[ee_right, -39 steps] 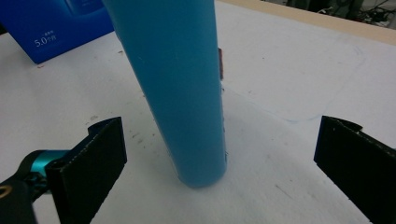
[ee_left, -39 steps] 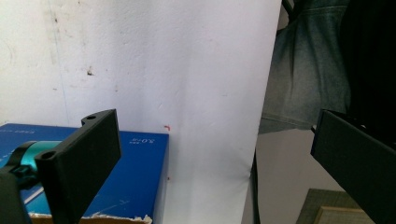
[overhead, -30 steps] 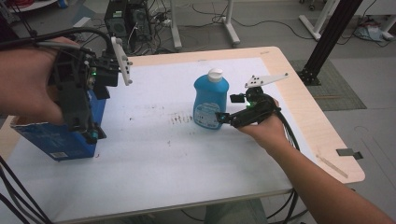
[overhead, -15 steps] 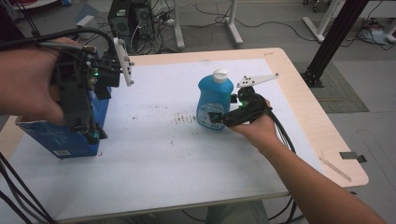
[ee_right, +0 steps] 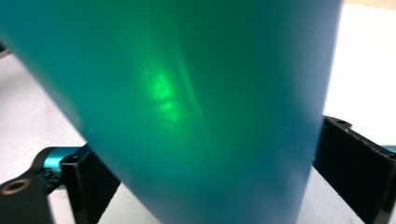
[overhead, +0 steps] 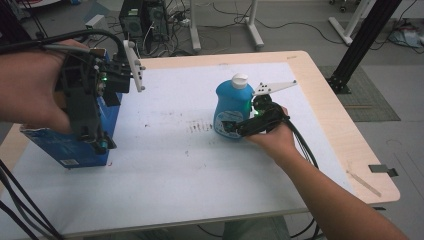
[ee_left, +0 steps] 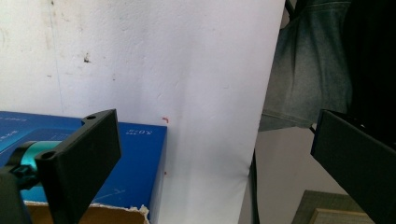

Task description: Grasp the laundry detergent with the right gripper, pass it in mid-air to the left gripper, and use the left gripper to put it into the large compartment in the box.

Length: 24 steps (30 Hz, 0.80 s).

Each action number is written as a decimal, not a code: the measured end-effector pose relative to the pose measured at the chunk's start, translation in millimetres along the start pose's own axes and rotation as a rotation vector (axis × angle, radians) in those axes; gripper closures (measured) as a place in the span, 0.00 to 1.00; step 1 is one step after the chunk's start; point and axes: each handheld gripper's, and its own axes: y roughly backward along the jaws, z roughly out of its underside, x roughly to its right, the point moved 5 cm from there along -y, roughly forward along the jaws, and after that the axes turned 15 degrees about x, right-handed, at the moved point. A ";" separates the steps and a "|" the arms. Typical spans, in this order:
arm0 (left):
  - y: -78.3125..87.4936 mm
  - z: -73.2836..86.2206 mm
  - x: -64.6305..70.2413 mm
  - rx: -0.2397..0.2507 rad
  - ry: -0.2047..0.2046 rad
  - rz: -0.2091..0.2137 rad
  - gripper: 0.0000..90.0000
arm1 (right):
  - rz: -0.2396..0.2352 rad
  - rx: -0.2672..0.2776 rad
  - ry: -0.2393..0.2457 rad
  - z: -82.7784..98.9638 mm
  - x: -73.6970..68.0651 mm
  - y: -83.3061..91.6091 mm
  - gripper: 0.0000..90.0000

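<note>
Bottle [overhead: 231, 107] blocks the right gripper [overhead: 235, 127] view, jaws clamped on it; left gripper [ee_left: 210, 158] jaws apart.

Even bright overhead light, soft shadows; bottle [ee_right: 187, 107] blurred close-up with green glare; jaws slightly soft.

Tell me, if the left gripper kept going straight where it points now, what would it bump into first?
Probably the white table cover. The left gripper points down, its open fingers bracketing the blue box edge; depth is unclear.
</note>
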 end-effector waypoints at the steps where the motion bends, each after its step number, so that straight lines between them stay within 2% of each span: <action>1: 0.0 -0.1 0.1 0.003 -0.002 -0.004 0.02 | 0.002 0.004 0.000 -0.5 -0.1 -0.4 0.09; 9: 0.5 -0.9 0.0 0.006 -0.010 0.000 0.02 | 0.006 0.020 0.012 -2.9 0.1 -1.5 0.19; 18: 0.1 1.3 -1.6 0.002 -0.003 -0.001 0.02 | 0.011 0.029 0.028 -3.8 0.3 -1.1 0.21; 20: -0.2 1.1 -1.7 0.005 -0.003 -0.001 0.02 | 0.002 0.029 0.029 -3.8 -0.1 -0.2 0.29; 24: 0.0 -0.2 -1.5 0.004 -0.006 0.001 0.02 | -0.007 0.038 0.039 -4.4 -1.5 -0.6 0.31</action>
